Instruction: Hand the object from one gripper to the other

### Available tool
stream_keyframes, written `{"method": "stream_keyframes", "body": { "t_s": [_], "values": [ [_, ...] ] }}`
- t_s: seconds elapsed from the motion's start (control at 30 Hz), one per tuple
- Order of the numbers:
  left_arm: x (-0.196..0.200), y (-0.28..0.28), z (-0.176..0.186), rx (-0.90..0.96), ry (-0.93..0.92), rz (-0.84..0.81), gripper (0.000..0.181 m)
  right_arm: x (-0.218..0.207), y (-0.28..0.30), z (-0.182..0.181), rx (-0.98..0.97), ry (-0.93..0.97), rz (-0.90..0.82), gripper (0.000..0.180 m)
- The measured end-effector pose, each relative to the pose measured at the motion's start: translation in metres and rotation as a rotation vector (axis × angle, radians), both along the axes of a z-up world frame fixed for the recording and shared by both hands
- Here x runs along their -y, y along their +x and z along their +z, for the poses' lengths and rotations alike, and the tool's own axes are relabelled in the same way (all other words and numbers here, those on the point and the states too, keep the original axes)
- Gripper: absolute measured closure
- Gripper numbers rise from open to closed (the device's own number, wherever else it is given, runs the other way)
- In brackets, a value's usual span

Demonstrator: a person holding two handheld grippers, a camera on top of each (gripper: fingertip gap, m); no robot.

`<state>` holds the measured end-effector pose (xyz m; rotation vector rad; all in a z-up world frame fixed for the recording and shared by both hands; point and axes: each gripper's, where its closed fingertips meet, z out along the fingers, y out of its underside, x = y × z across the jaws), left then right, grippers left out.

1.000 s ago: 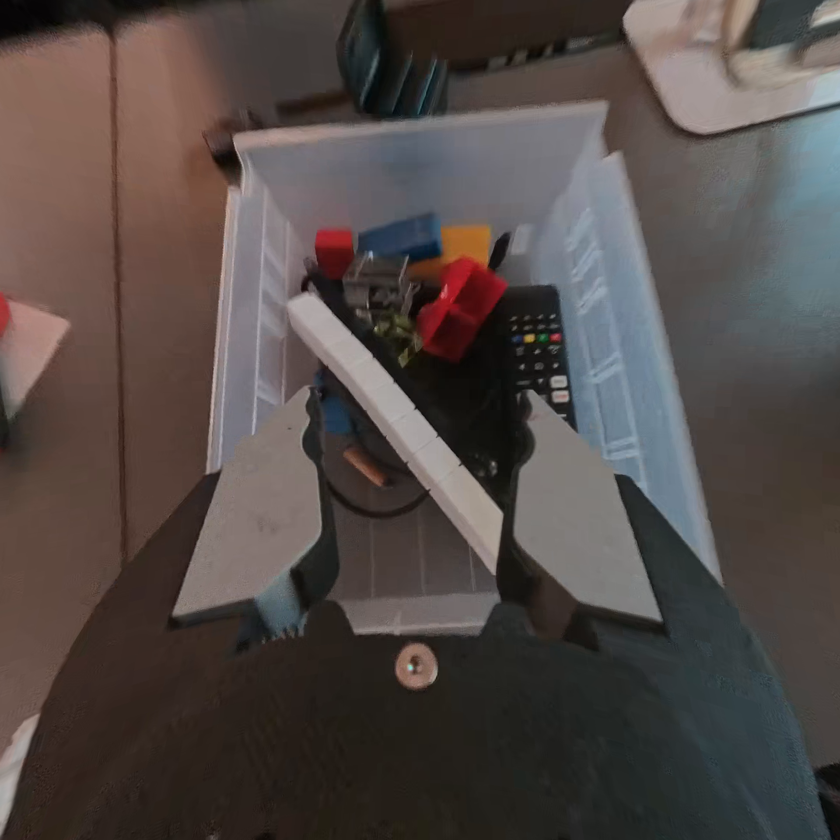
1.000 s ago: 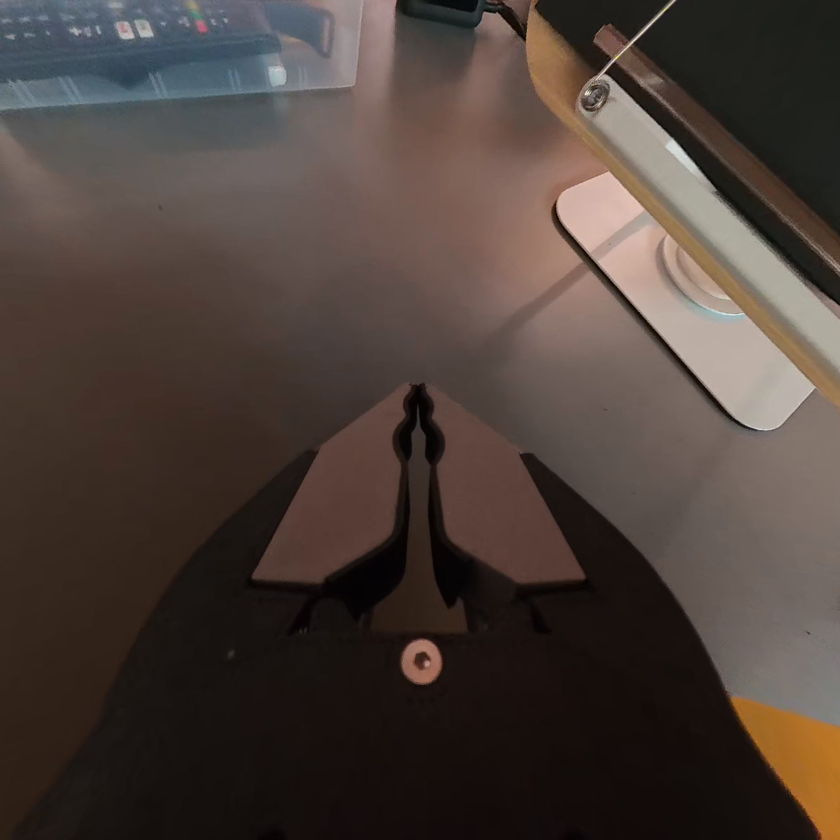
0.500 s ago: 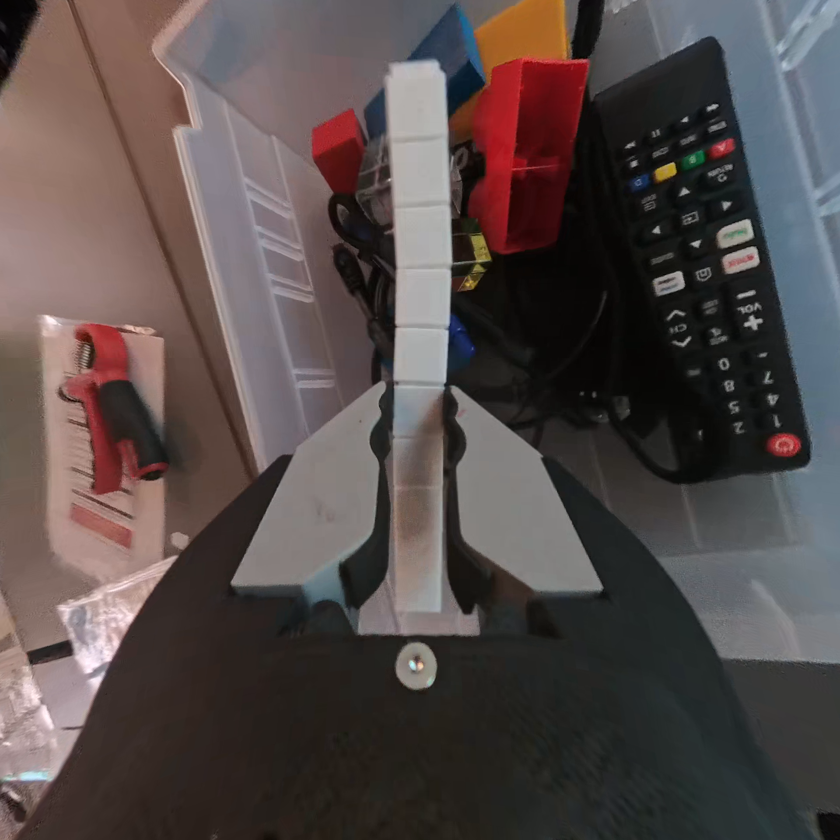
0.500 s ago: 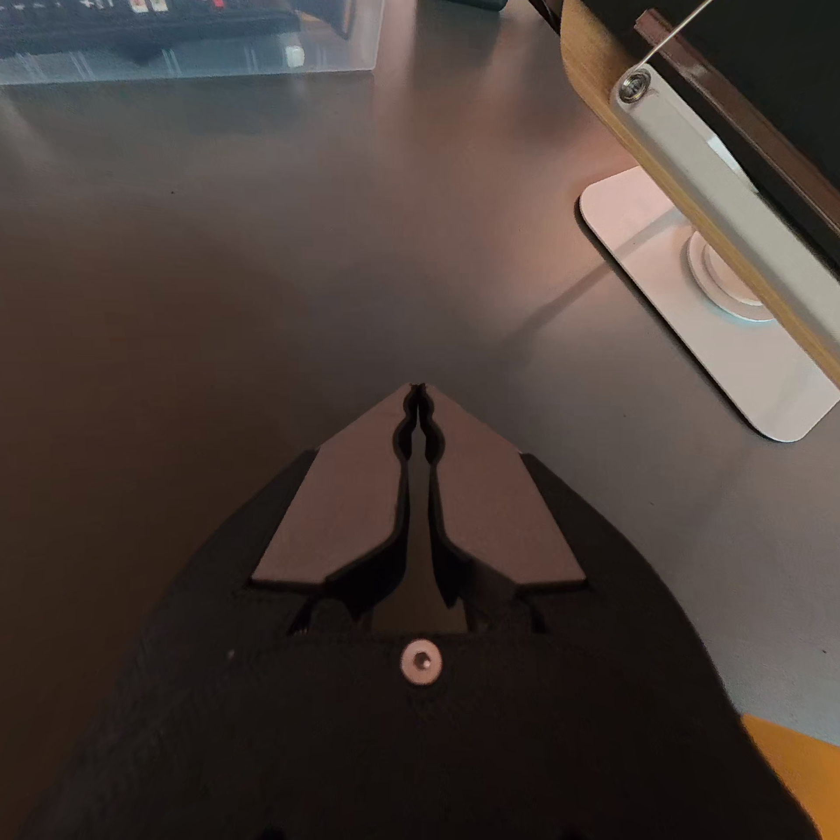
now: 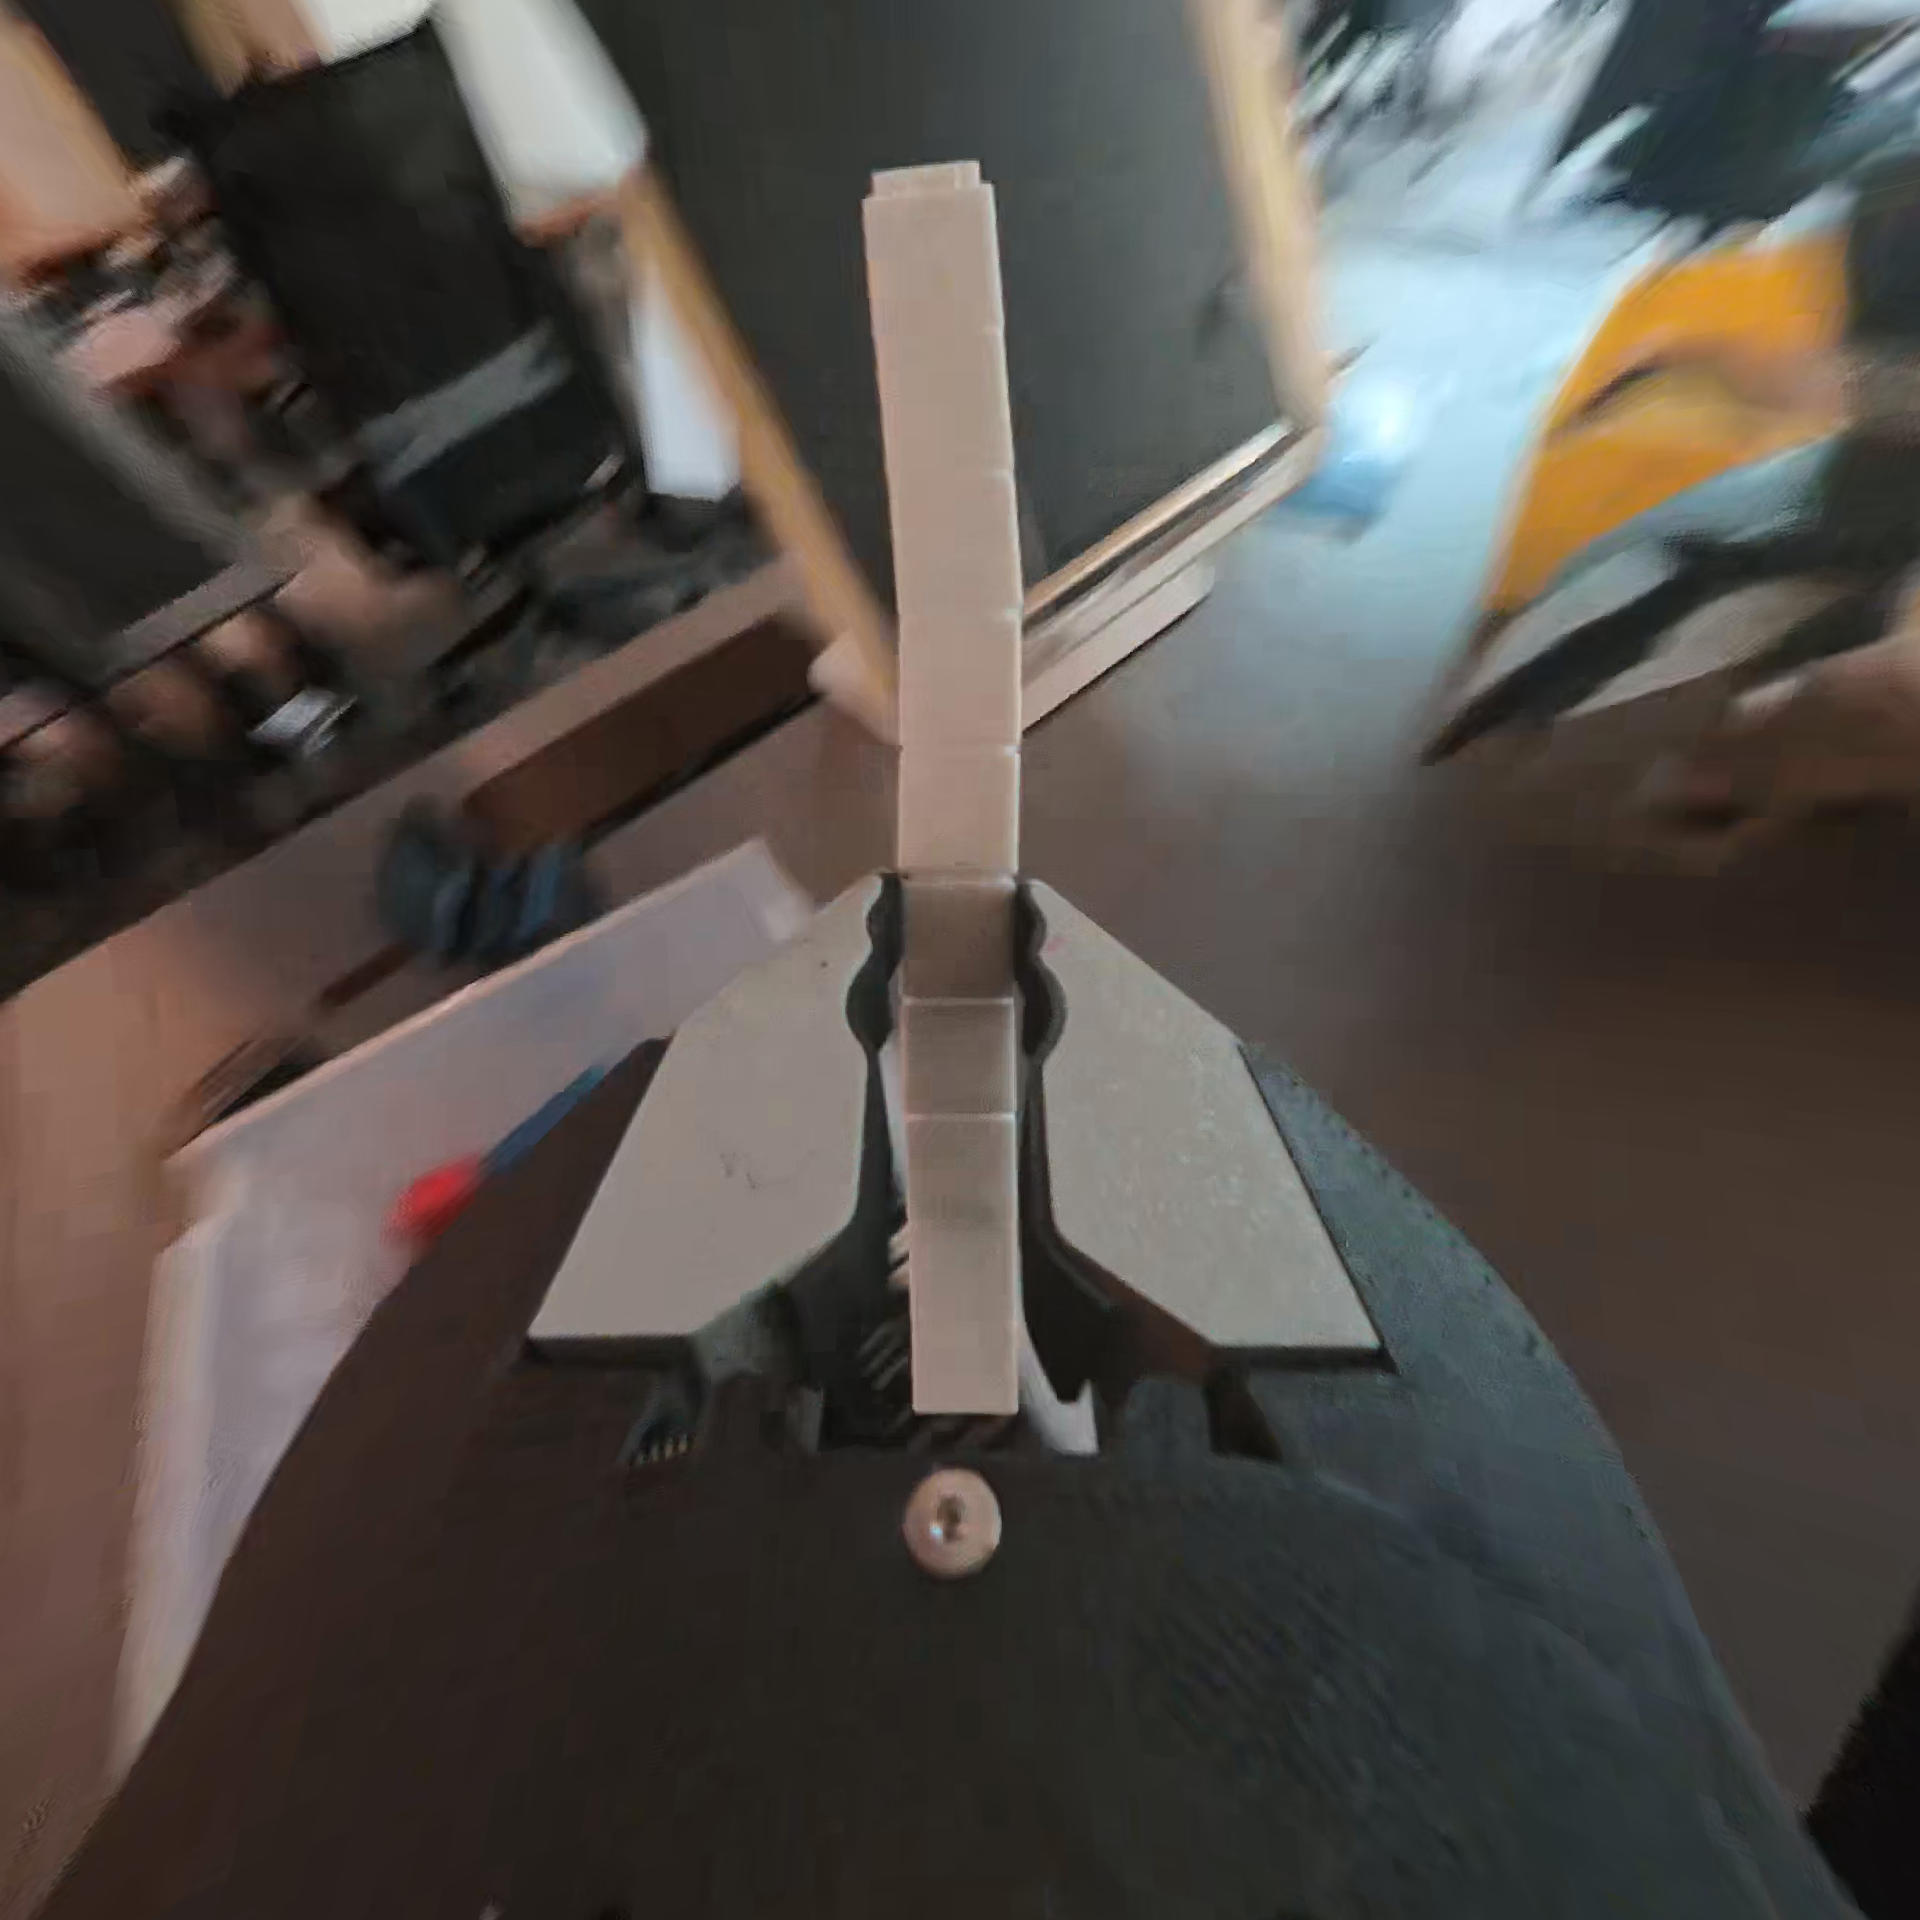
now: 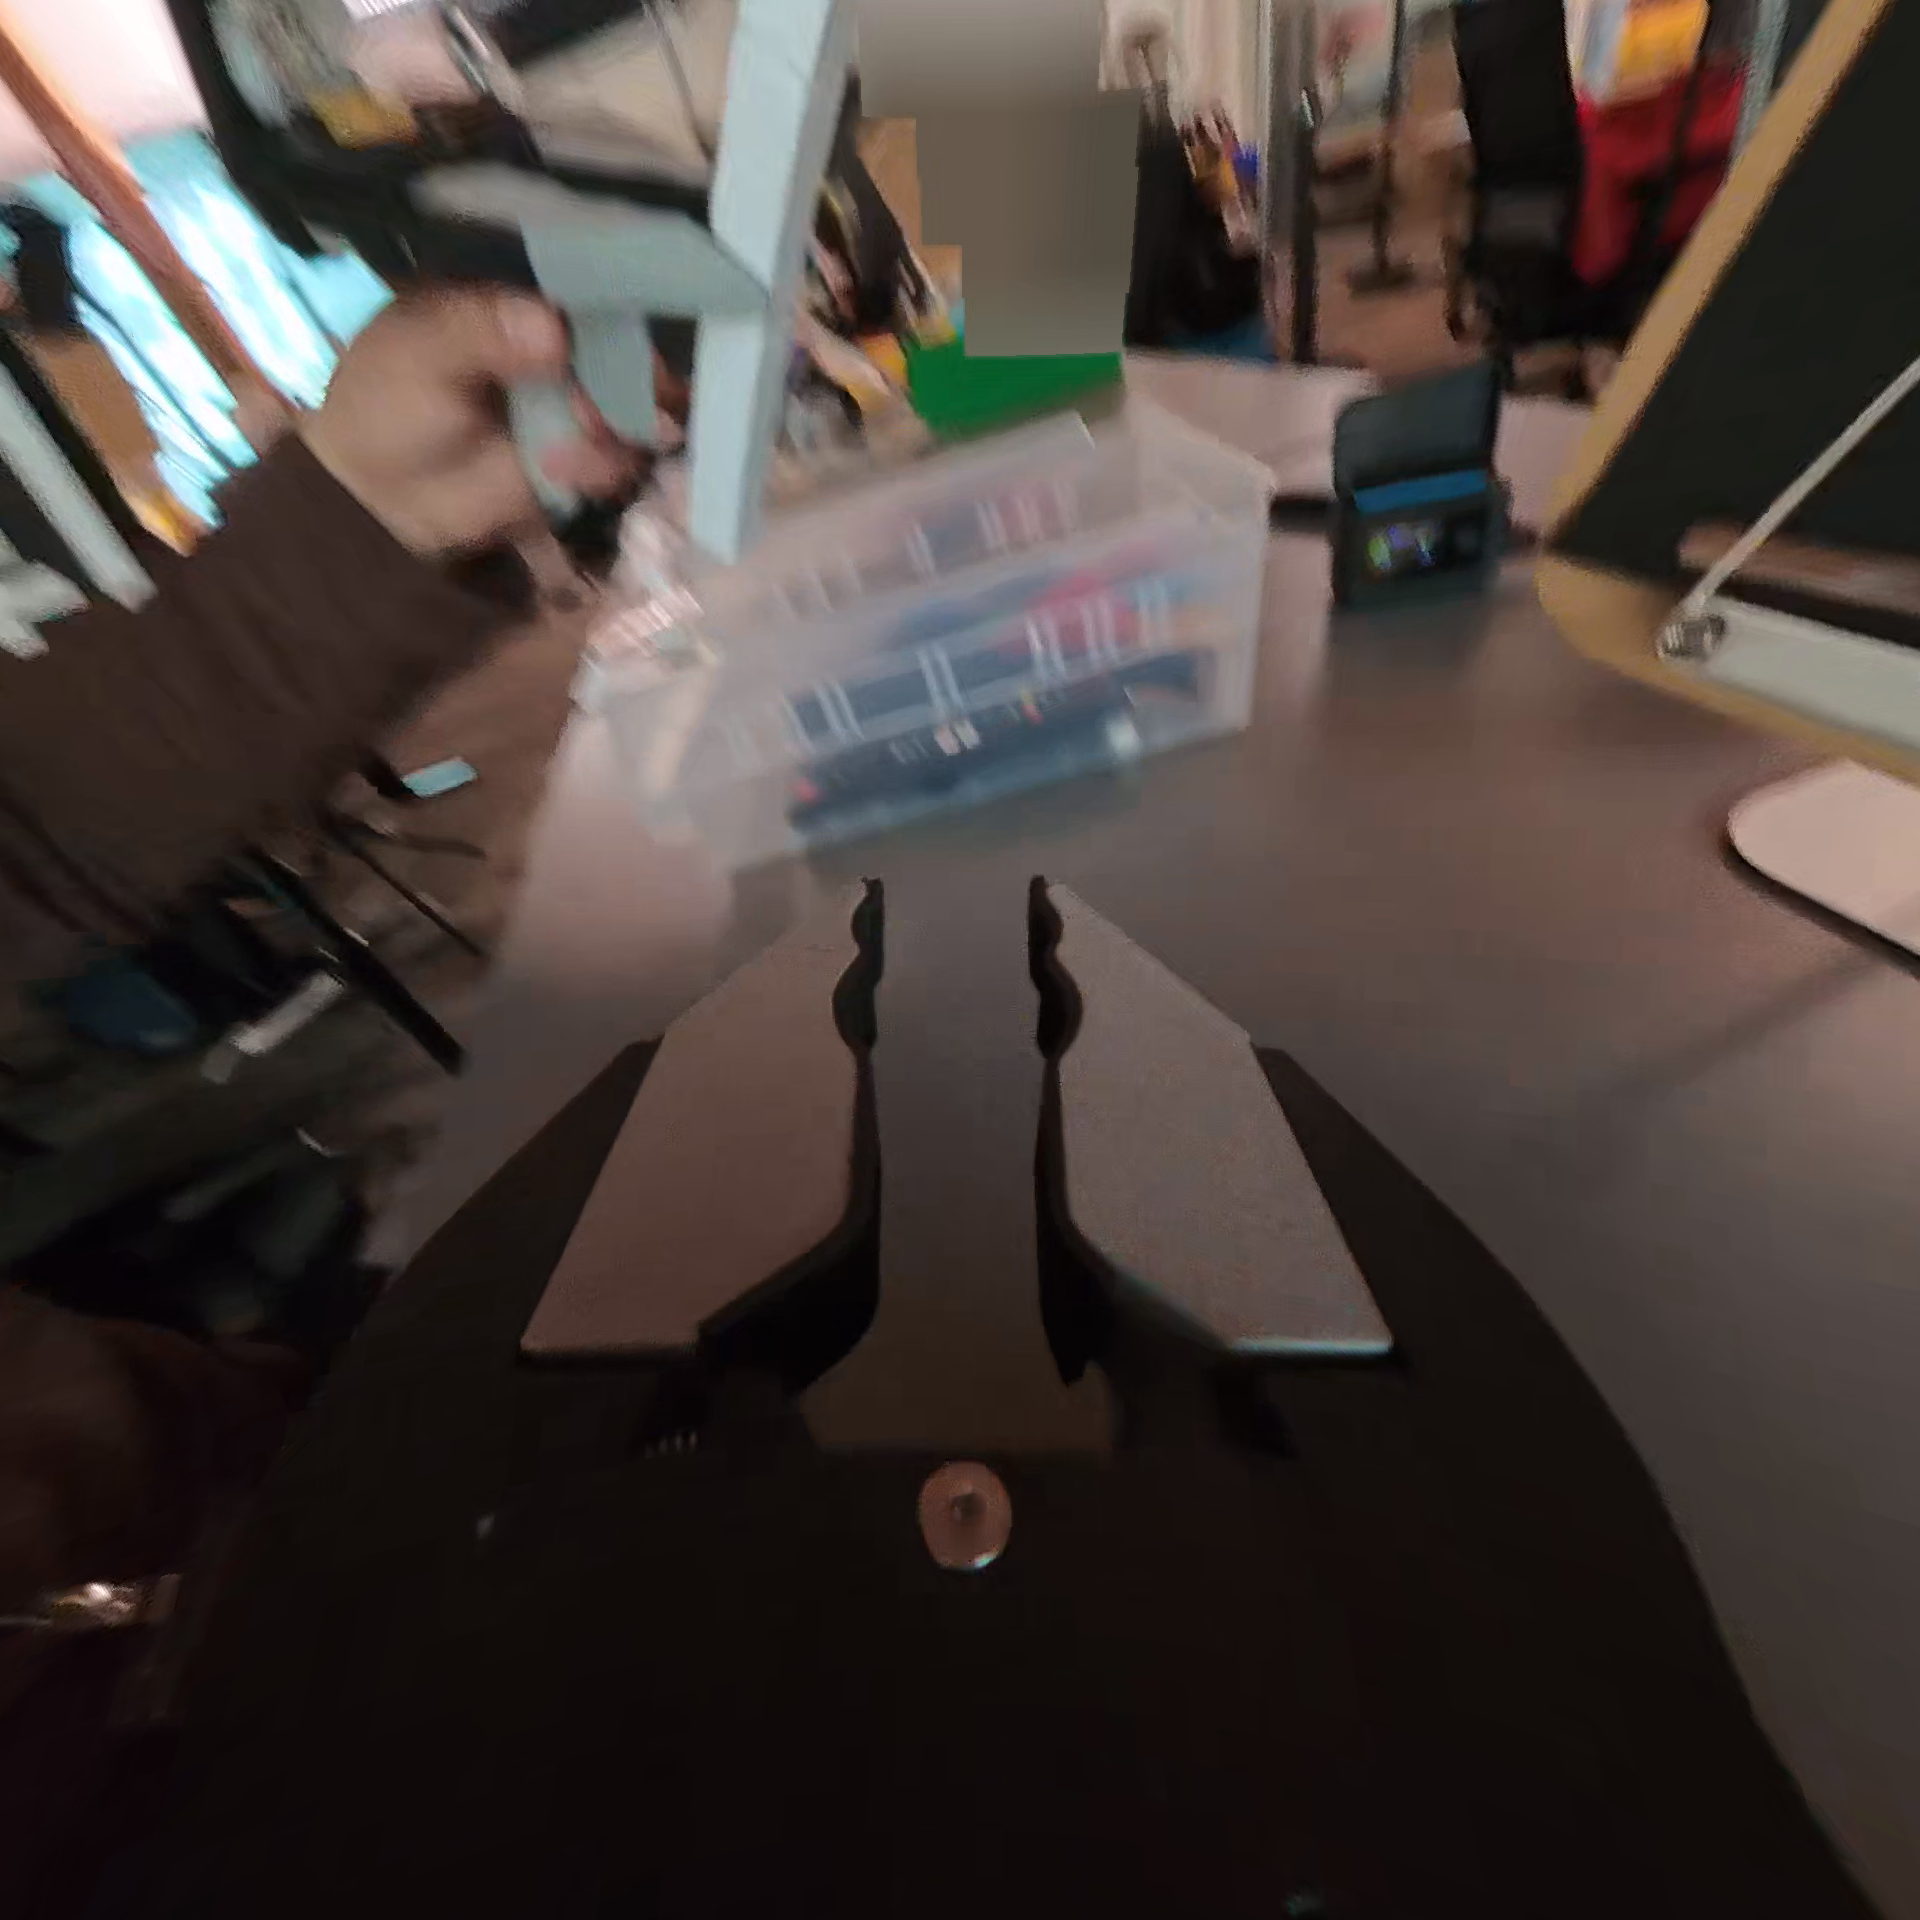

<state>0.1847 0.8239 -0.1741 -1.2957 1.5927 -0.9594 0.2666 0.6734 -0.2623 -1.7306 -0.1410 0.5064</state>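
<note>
Left wrist view: the left gripper [image 5: 956, 894] is clamped on a long white segmented bar [image 5: 951, 540], which juts out past its tips.

Right wrist view: the right gripper [image 6: 956, 904] is parted and empty, with the bar [image 6: 753, 312] well apart (blurred). Best to grasp the free end squarely before the left gripper lets go.

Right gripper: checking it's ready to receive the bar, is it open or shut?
Open. The right gripper shows a clear gap, with bare table visible through it.
</note>
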Motion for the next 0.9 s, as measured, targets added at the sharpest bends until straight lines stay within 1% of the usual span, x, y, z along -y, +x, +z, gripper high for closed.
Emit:
{"method": "stream_keyframes", "body": {
  "t_s": [0.03,0.1,0.13,0.17,0.27,0.33,0.43,0.5,0.53,0.57,0.6,0.63,0.77,0.83,0.9],
  "values": [
    [0.032,0.01,0.01,0.066,-0.06,-0.09,0.163,0.005,-0.001,0.014,-0.055,0.069,0.024,0.152],
    [0.087,0.027,0.024,0.193,-0.191,-0.25,0.163,0.018,0.0,0.044,-0.177,0.213,0.079,0.142],
    [0.109,0.035,0.026,0.245,-0.25,-0.316,0.163,0.026,0.002,0.058,-0.234,0.277,0.103,0.135],
    [0.127,0.043,0.023,0.281,-0.296,-0.369,0.163,0.033,0.005,0.069,-0.277,0.323,0.116,0.131],
    [0.163,0.068,-0.004,0.297,-0.347,-0.482,0.163,0.042,0.016,0.081,-0.296,0.384,0.093,0.118],
    [0.177,0.083,-0.027,0.244,-0.387,-0.511,0.163,0.044,0.017,0.081,-0.259,0.395,0.079,0.118],
    [0.187,0.097,-0.05,0.206,-0.421,-0.54,0.163,0.038,0.014,0.074,-0.222,0.359,0.067,0.124],
    [0.192,0.099,-0.057,0.206,-0.423,-0.579,0.163,0.029,0.014,0.063,-0.196,0.296,0.041,0.121],
    [0.195,0.098,-0.06,0.206,-0.427,-0.601,0.163,0.026,0.012,0.058,-0.186,0.276,0.044,0.123],
    [0.198,0.096,-0.063,0.199,-0.432,-0.623,0.163,0.024,0.01,0.054,-0.178,0.258,0.052,0.131],
    [0.2,0.095,-0.066,0.188,-0.437,-0.638,0.163,0.022,0.007,0.049,-0.164,0.238,0.063,0.149],
    [0.2,0.096,-0.07,0.18,-0.44,-0.638,0.162,0.022,0.003,0.047,-0.149,0.233,0.083,0.157],
    [0.199,0.094,-0.081,0.12,-0.479,-0.662,0.162,0.017,0.0,0.038,-0.025,0.212,0.055,0.159],
    [0.195,0.095,-0.09,0.075,-0.46,-0.646,0.161,0.014,0.002,0.033,0.042,0.197,0.022,0.158],
    [0.192,0.094,-0.098,0.042,-0.41,-0.638,0.155,0.014,0.005,0.035,0.067,0.212,-0.001,0.158]
  ]
}}
